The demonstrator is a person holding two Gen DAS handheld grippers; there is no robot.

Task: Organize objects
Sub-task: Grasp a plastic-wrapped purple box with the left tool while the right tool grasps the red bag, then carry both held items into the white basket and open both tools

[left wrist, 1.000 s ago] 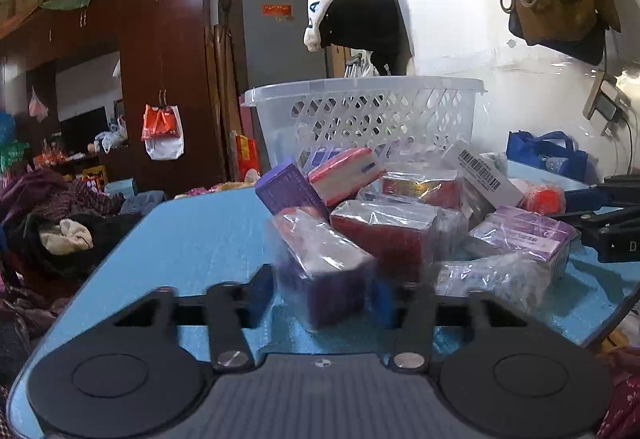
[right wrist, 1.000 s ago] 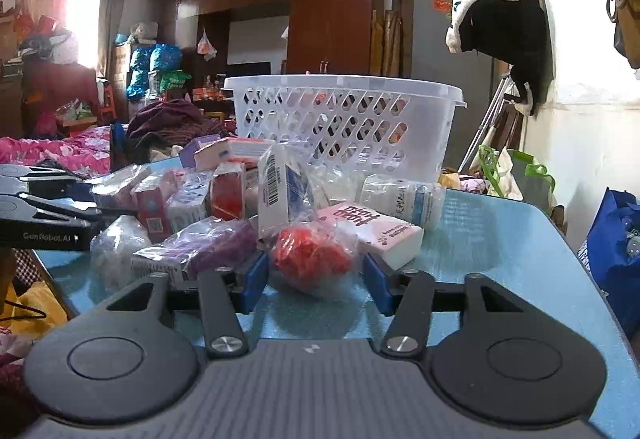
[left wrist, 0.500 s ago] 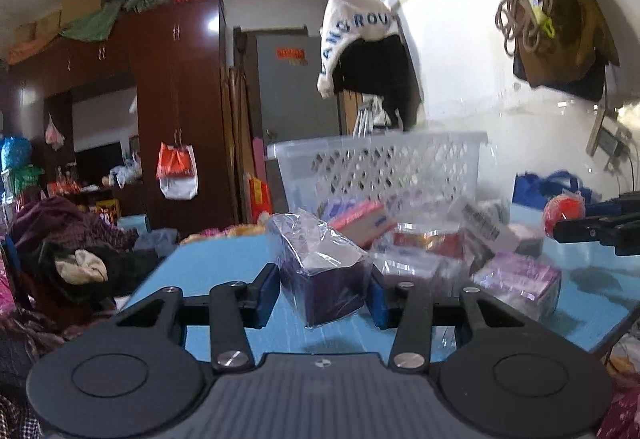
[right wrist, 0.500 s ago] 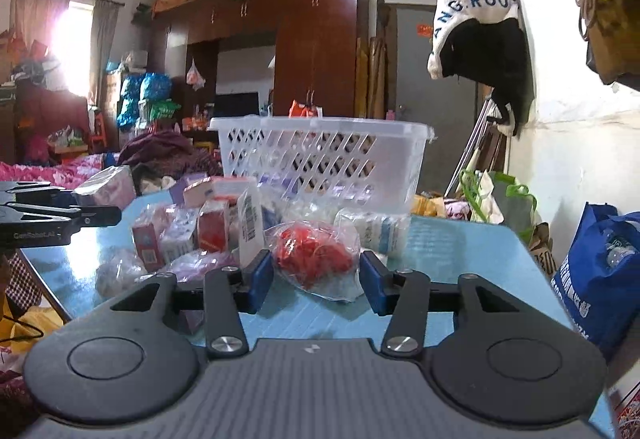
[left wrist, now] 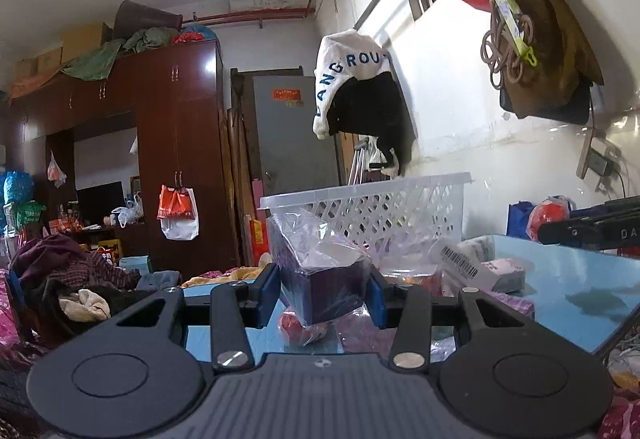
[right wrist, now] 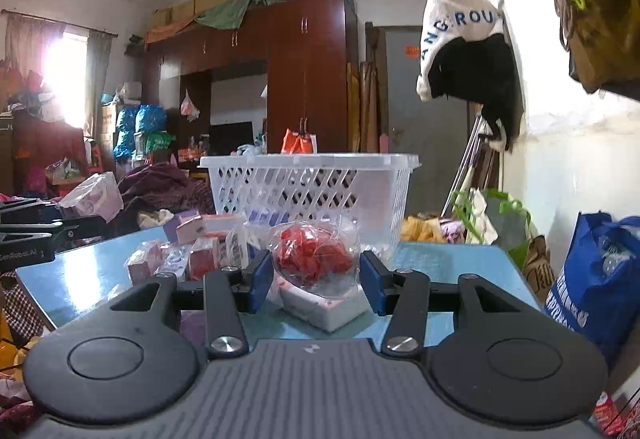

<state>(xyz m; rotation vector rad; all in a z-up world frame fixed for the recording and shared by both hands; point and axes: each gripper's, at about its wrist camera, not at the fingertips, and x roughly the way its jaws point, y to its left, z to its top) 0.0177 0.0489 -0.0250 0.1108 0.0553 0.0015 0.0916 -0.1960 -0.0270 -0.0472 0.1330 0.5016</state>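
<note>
While both claws were raised above the blue table (right wrist: pixel 460 263), each one held a package. The left gripper (left wrist: pixel 323 291) was closed narrowly on a dark purple box (left wrist: pixel 324 287) wrapped in clear plastic, with both blue pads pressing its sides. The right gripper (right wrist: pixel 316 279) clamped a clear bag of red items (right wrist: pixel 314 259) in the same way. Ahead of both claws stood the white basket (right wrist: pixel 308 187), farther back on the table. Between the basket and the claws, lower down, lay the heap of small packages (right wrist: pixel 192 255).
</note>
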